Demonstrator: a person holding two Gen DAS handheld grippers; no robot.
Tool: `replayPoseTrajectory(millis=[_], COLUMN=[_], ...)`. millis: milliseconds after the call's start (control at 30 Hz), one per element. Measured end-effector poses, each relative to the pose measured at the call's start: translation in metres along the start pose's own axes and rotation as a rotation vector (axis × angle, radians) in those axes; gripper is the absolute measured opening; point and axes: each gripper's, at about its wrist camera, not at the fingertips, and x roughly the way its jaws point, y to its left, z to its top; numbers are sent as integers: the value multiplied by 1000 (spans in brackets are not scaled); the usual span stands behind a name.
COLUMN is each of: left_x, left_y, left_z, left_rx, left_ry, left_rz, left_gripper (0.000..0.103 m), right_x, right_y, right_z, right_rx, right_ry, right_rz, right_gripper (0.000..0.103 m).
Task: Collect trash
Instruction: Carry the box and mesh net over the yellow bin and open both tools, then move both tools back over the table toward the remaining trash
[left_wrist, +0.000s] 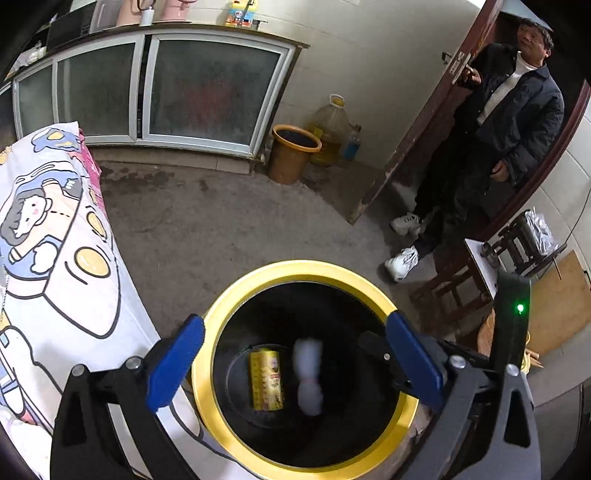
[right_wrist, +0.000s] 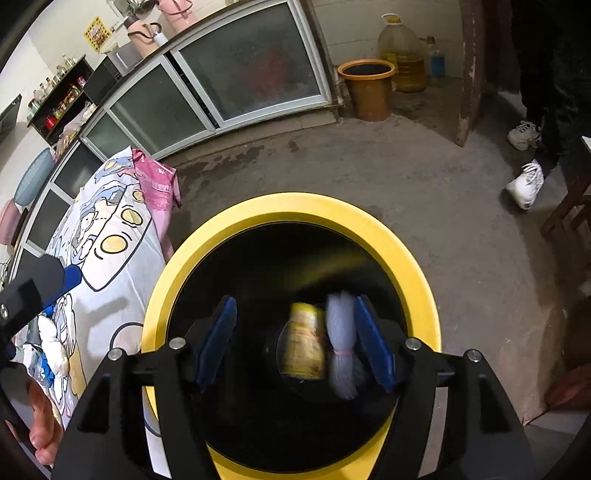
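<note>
A black bin with a yellow rim stands on the floor right under both grippers. Inside it lies a yellow can. Beside the can is a white tied bundle, blurred. My left gripper hangs over the bin mouth, open wide, with nothing touching its blue pads. My right gripper is open too; in its view the can and the bundle show between its pads, the bundle close to the right pad. The left gripper's fingertip shows at the far left.
A table under a cartoon cloth stands against the bin's left side. A person stands in the doorway at the right, white shoes on the floor. An orange bucket, an oil jug and a wooden stool are nearby.
</note>
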Motion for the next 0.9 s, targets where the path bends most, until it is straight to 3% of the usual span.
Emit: replayPoseTrajectory(millis=[233,467,533,667,733,800,900], left_x=[-31,-95,-119,-179,-209,-242,-284], left_y=[7,36,48,76,90,111,141], left_z=[-2,-26,-37,-69,-87,-110,-144], left_rx=[-21,-79,-84,-93,-103,-113,-133], left_ry=[-27,-67,-80,-123,-145,-168,-186], left_rz=[-6,51,44,54,85,112,226], left_gripper=[95,95,95,95,95,95,95], right_x=[-27,-53,-60,-75,-79,-82,-85], right_y=[6,27,41,81,107,136,182], right_z=[-8,-25,-34,-53,-63,-75,-96], right_rx=[-16,-77,-111,-232,-304,-390,-531], right_ry=[-32,-65,-64,-70,-57,-44,-17], right_rz=[8,29,71,159,249,284,358], right_gripper=[67,71,77,78,79,79,79])
